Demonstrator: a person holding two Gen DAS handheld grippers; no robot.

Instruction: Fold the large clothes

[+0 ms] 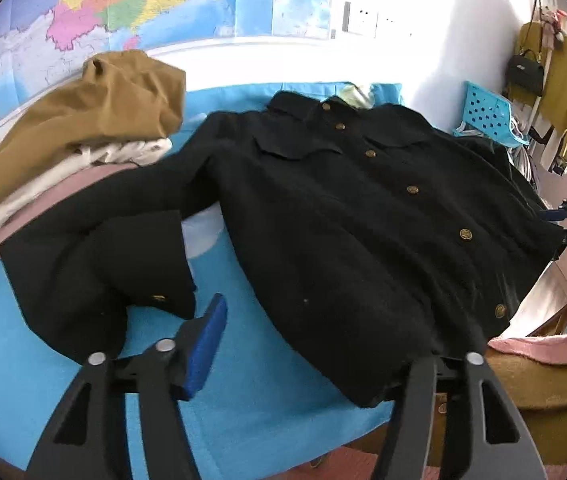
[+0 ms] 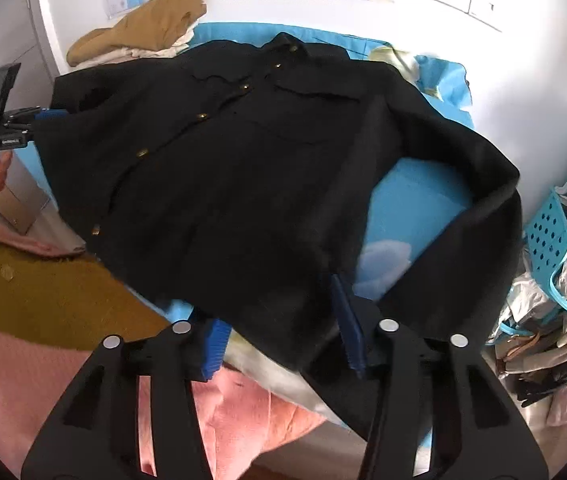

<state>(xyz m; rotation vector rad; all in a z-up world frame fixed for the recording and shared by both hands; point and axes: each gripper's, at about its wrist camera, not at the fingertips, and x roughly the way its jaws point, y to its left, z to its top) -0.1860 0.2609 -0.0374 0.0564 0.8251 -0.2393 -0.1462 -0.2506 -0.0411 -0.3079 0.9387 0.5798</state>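
We have a black jacket lying button-side up on the blue cloth, its hem edge running between the spread jaws of our left gripper and of our right gripper; neither set of pads presses on it, both stand released. The left gripper's right pad is hidden under the hem. The jacket's length runs from hem, nearest us, to collar by the wall, one sleeve folded back
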